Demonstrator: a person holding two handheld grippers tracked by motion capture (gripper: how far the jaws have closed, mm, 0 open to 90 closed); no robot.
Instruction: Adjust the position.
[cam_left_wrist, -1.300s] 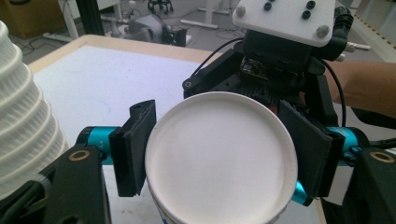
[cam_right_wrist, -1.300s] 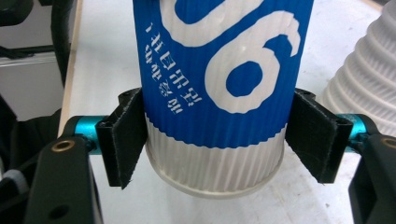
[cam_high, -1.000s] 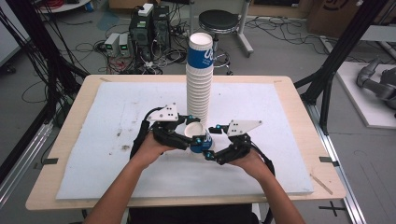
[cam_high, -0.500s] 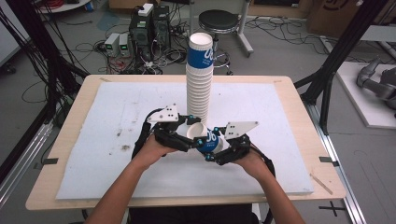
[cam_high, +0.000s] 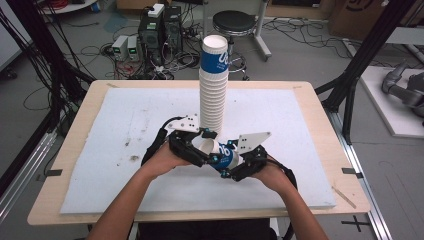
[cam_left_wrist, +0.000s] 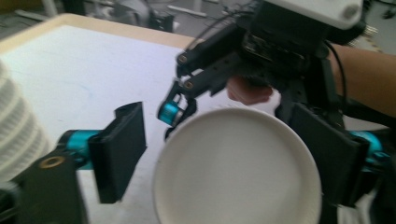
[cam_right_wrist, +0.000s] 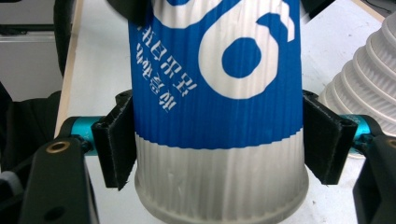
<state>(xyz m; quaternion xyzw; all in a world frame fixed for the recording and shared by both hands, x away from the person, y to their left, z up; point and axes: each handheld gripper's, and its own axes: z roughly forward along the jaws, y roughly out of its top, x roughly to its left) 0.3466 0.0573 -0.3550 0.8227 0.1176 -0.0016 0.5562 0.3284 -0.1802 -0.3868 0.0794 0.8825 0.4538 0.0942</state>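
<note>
Left hand-held gripper (cam_left_wrist: 224, 154) jaws just closing around loose cup (cam_high: 222, 152), right hand-held gripper (cam_right_wrist: 219, 140) clamping it, base cropped.

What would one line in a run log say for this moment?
right gripper: shut on paper cup | left gripper: jaws just closing around cup mouth, gap on one side | cup stack: upright behind

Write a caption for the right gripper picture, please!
Right gripper clamps a blue-and-white cup, cup stack beside it.
</note>
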